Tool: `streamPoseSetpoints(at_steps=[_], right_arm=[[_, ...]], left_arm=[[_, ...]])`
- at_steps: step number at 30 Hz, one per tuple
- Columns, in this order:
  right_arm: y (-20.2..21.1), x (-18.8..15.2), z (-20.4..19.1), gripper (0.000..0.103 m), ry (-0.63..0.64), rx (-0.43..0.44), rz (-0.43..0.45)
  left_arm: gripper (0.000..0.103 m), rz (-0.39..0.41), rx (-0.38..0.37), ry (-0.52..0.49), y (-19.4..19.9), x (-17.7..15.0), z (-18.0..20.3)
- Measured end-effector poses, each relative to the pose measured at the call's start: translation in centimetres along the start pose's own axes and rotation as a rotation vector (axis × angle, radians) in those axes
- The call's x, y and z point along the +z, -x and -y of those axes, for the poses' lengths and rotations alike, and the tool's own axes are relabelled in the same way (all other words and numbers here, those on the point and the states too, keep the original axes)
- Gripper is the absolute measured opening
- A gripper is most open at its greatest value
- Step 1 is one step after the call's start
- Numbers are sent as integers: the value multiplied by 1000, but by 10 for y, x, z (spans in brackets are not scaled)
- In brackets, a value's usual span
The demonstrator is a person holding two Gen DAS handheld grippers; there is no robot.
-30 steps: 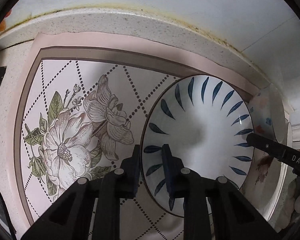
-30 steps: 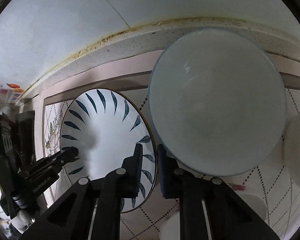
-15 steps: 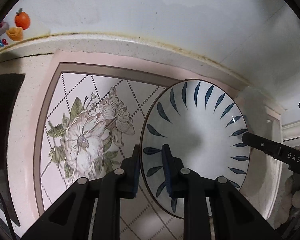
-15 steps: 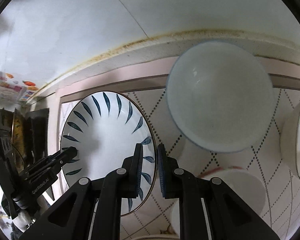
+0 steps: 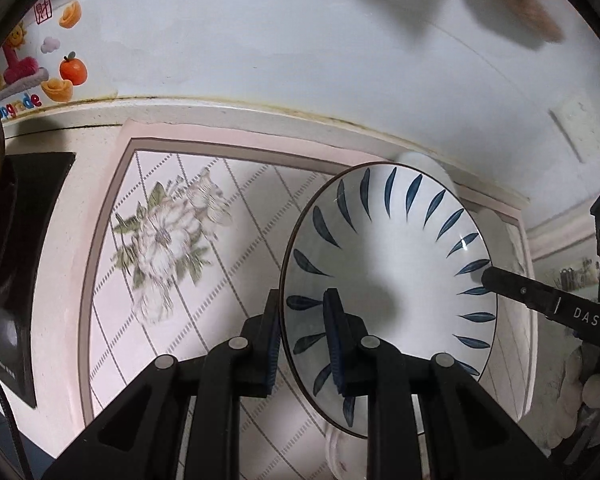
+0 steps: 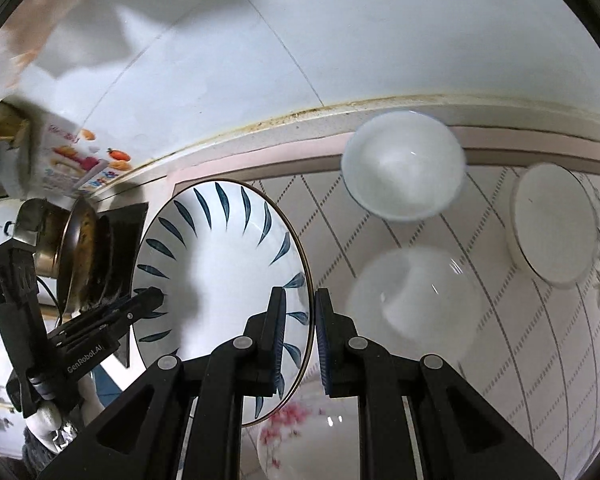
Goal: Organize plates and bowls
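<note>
A white plate with blue leaf marks point(image 5: 396, 272) is held up off the counter by both grippers. My left gripper point(image 5: 304, 320) is shut on its left rim. My right gripper point(image 6: 300, 320) is shut on its right rim, and the plate shows there too point(image 6: 220, 264). The right gripper's finger point(image 5: 540, 300) touches the plate's far edge in the left wrist view. Below it on the floral mat point(image 5: 172, 240) stand a pale blue bowl point(image 6: 404, 164), a clear glass bowl point(image 6: 416, 300), a white bowl point(image 6: 552, 224) and a pink-flowered dish point(image 6: 300, 432).
A tiled wall point(image 5: 300, 40) rises behind the counter's back edge point(image 5: 260, 106). A black stove with a pan point(image 6: 84, 248) stands at the left. A sticker with oranges point(image 5: 60, 72) is on the wall.
Both grippers have lifted the blue-leaf plate higher and back from the counter. The mat and bowls look smaller and farther below.
</note>
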State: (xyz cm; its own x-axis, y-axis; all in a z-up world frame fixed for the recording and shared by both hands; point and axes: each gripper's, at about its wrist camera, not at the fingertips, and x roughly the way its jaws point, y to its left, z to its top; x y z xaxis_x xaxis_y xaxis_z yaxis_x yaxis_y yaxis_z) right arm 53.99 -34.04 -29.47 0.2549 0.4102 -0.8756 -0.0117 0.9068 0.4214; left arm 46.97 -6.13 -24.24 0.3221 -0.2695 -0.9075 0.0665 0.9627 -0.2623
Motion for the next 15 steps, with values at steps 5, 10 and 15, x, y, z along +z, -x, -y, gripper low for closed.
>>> streamPoseSetpoints(at_steps=[5, 10, 15], right_arm=[[32, -44, 20, 16, -11, 8, 9], [46, -90, 43, 16, -30, 1, 4], [50, -127, 72, 16, -65, -3, -9]], left_arm=[[18, -12, -22, -20, 6, -30, 25], [18, -50, -35, -51, 0, -60, 49], [18, -114, -26, -64, -20, -88, 65]])
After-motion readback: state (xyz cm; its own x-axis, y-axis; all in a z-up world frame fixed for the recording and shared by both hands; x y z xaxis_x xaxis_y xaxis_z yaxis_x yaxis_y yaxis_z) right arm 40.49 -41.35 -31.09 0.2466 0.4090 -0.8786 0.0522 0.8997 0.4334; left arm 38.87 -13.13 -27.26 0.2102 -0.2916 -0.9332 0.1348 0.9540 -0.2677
